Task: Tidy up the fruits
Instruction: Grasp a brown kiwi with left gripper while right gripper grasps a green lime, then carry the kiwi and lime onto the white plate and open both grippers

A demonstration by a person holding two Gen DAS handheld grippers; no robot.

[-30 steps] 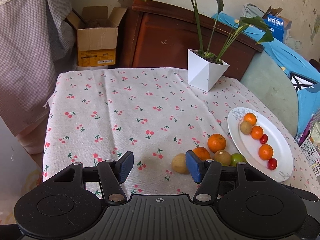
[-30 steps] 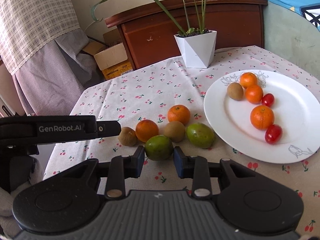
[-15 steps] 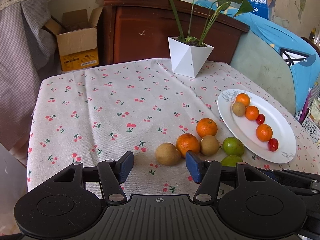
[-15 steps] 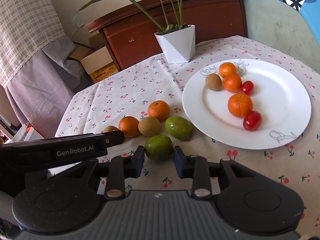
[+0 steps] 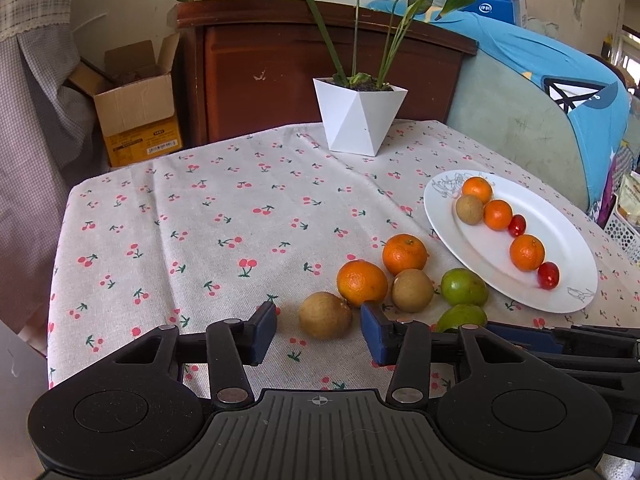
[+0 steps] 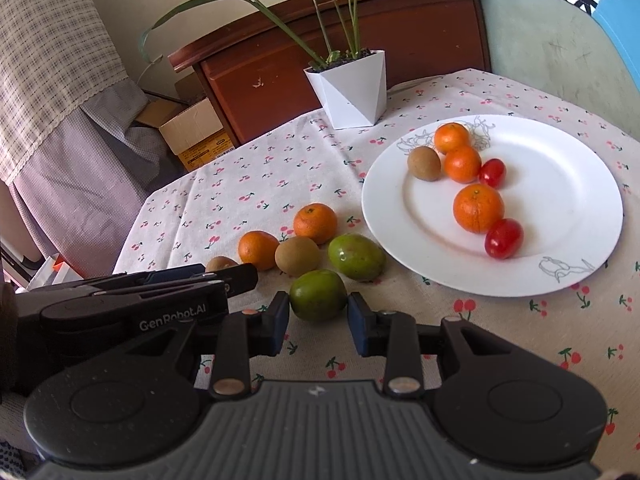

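Note:
A brown kiwi (image 5: 325,315) lies on the cherry-print cloth between the blue pads of my left gripper (image 5: 319,332). Its jaws are closing, with gaps still showing on both sides of the kiwi. My right gripper (image 6: 319,320) is shut on a green fruit (image 6: 318,295), both pads against its sides. Beside these lie two oranges (image 5: 362,282), another kiwi (image 5: 412,290) and a second green fruit (image 6: 356,256). The white plate (image 6: 560,184) at the right holds three oranges, a kiwi and two cherry tomatoes. In the right wrist view the left gripper's body hides most of the first kiwi.
A white faceted pot (image 5: 358,120) with a tall plant stands at the table's far edge. Behind it are a dark wooden cabinet (image 5: 280,80) and an open cardboard box (image 5: 136,108). A blue-covered seat (image 5: 540,80) and a white basket (image 5: 624,232) flank the right side.
The left gripper has swung over to the first kiwi, which now lies between its pads, and its jaws have narrowed. The right gripper still grips the green fruit.

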